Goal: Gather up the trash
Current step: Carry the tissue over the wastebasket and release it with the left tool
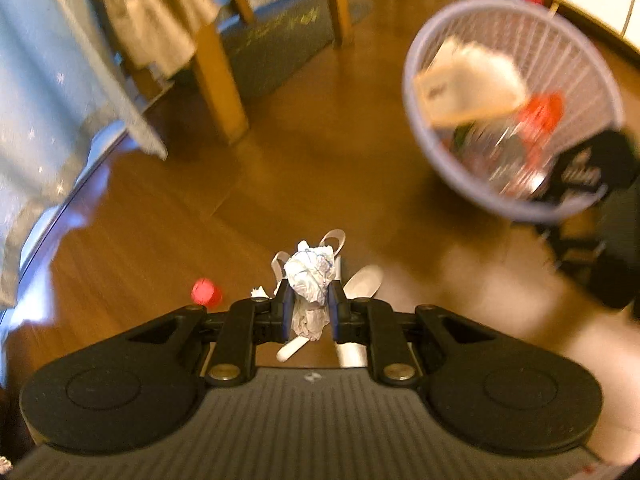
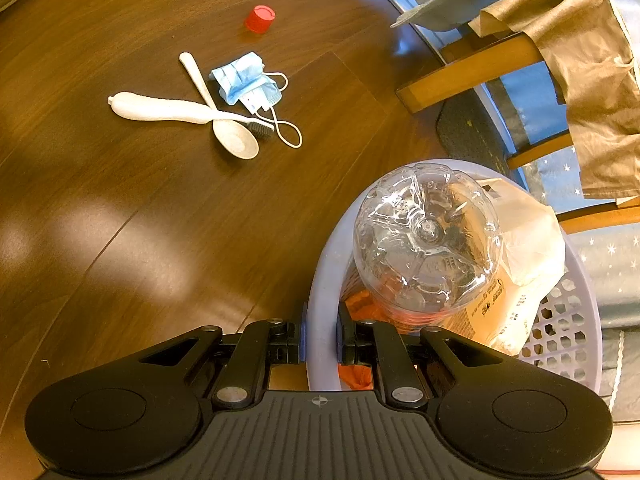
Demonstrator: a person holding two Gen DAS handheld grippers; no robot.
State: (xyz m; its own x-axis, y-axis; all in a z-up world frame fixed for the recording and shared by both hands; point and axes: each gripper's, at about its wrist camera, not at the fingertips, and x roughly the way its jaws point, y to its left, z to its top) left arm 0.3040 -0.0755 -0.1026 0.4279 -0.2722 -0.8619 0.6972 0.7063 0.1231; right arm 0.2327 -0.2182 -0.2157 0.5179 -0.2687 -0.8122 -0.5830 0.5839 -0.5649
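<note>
From the left wrist, the left hand-held gripper (image 1: 309,300) is clenched on a crumpled white paper wad with faint blue marks (image 1: 310,276), held above the brown wooden floor (image 1: 320,160), where a small red bottle cap (image 1: 206,291) lies to its left and a blurred lavender plastic basket (image 1: 516,108) hangs to the upper right. From the right wrist, the right hand-held gripper (image 2: 320,340) grips the lavender basket's rim (image 2: 320,320); inside stand a clear, crinkled plastic bottle (image 2: 428,240) and a pale printed bag (image 2: 528,248). On the floor beyond lie a folded blue face mask (image 2: 248,80), a white plastic spoon (image 2: 224,120), a white-handled brush (image 2: 172,110) and the red cap (image 2: 260,19).
</note>
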